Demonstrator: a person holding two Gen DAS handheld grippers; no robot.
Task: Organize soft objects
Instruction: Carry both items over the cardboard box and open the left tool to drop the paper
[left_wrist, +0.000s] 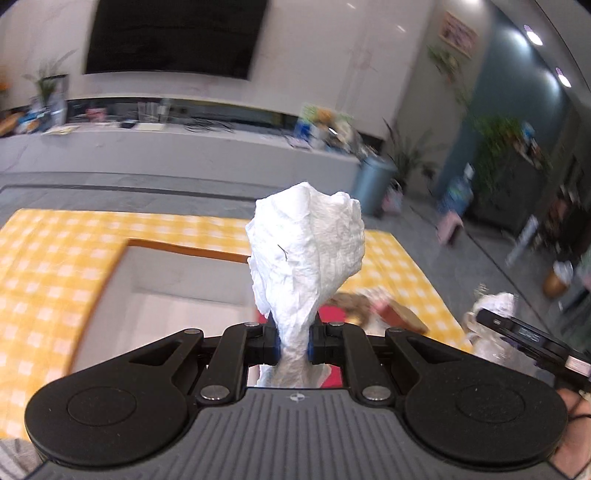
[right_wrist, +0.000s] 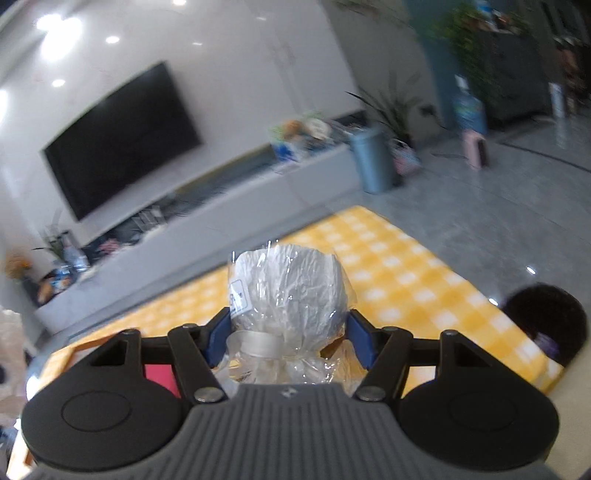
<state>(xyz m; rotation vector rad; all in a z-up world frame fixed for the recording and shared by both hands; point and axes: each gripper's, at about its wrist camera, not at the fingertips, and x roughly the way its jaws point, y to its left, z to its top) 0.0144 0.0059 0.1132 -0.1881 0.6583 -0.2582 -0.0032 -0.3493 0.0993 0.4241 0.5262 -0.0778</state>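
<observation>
My left gripper (left_wrist: 293, 345) is shut on a crumpled white paper towel (left_wrist: 306, 251) and holds it up above the table. Below it a grey box with an orange rim (left_wrist: 177, 273) sits on the yellow checked tablecloth (left_wrist: 44, 258). My right gripper (right_wrist: 288, 336) is shut on a clear plastic bag with a pale round object inside (right_wrist: 288, 291), tied with a silvery band, held above the tablecloth (right_wrist: 406, 280). The right gripper also shows at the right edge of the left wrist view (left_wrist: 524, 332), with its bag (left_wrist: 495, 325) beside it.
A red item (left_wrist: 330, 314) and brown objects (left_wrist: 402, 314) lie on the table right of the box. Behind stand a long TV bench (left_wrist: 184, 147) with clutter, a black TV (left_wrist: 173, 33), a blue bin (left_wrist: 373, 181) and plants. A dark round object (right_wrist: 546, 321) sits beyond the table's right edge.
</observation>
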